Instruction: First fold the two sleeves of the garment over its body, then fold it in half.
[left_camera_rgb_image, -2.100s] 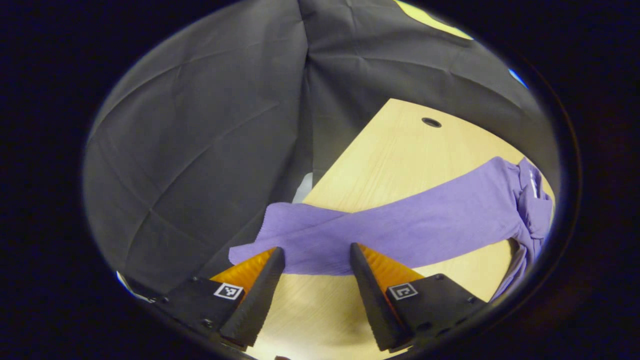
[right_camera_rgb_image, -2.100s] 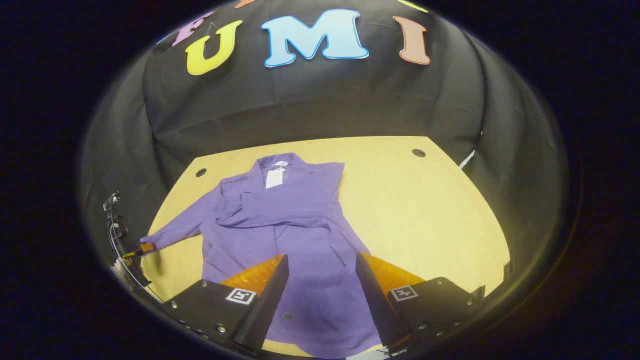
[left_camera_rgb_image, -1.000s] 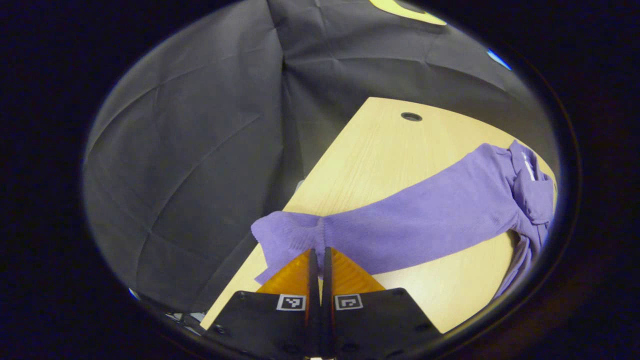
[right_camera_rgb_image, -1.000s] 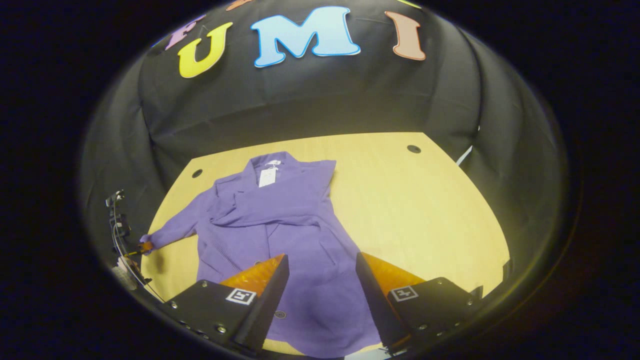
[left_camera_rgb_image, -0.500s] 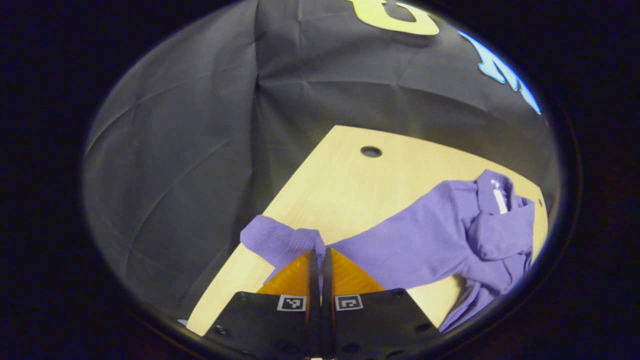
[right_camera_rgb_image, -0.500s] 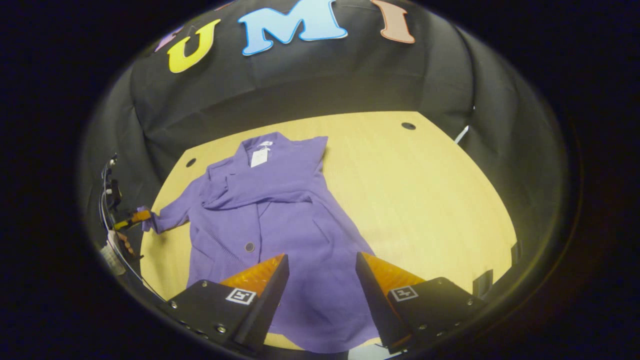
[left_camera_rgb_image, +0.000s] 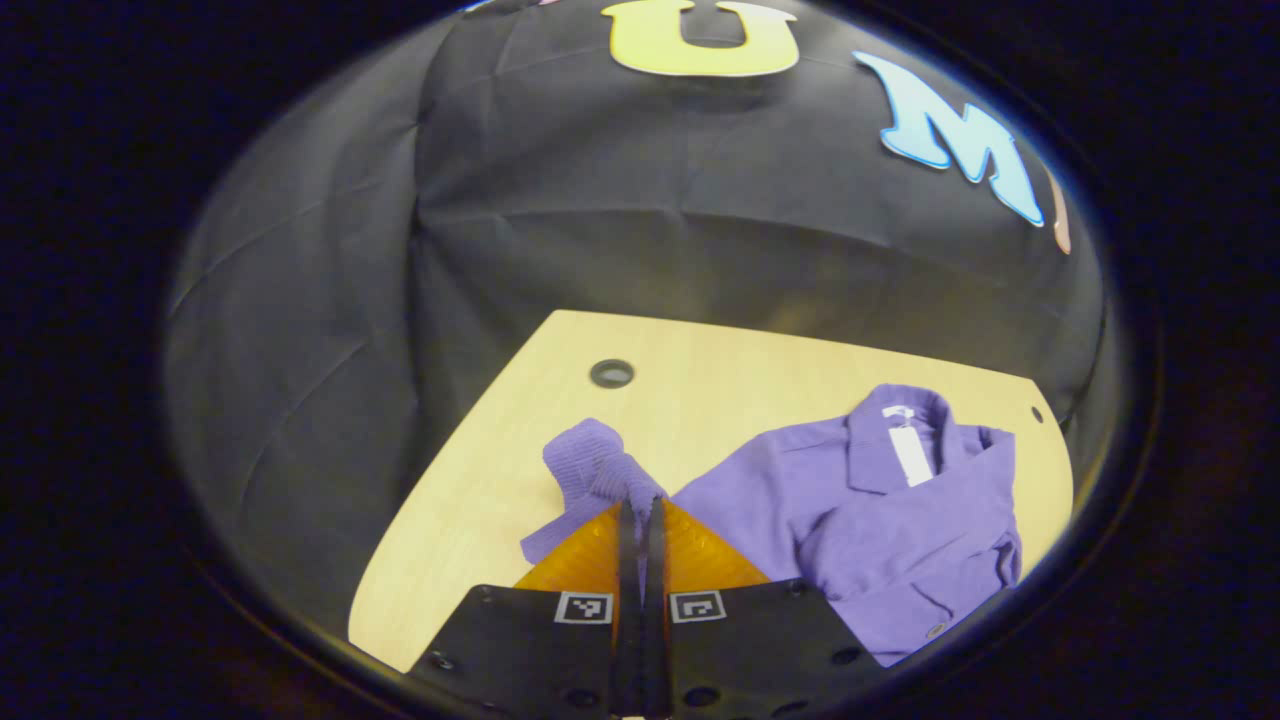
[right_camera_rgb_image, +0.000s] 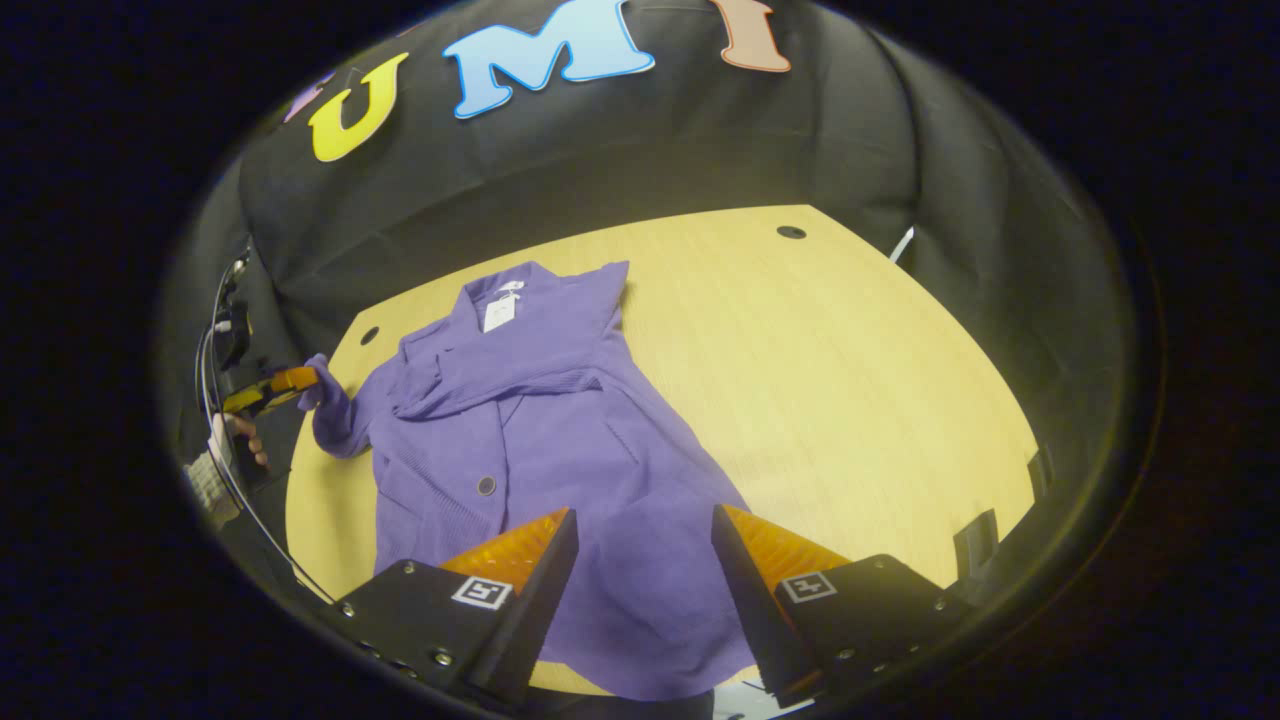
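The left gripper (left_camera_rgb_image: 640, 510) is pinching the cuff of the purple garment's (right_camera_rgb_image: 540, 420) left sleeve (left_camera_rgb_image: 590, 470) between closed fingers, lifting it off the wooden table (right_camera_rgb_image: 820, 370). The garment is lying on the table's left half — its other sleeve seemingly already folded across the chest. The right gripper (right_camera_rgb_image: 640, 545) is hovering wide open over the near hem — holding nothing.

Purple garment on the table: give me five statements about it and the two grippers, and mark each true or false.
1. The left gripper is shut on a sleeve. True.
2. The right gripper grips the hem. False: its fingers stand apart above the garment.
3. One sleeve already lies across the chest. True.
4. The garment is folded in half. False: the body lies full length.
5. The table is wooden. True.
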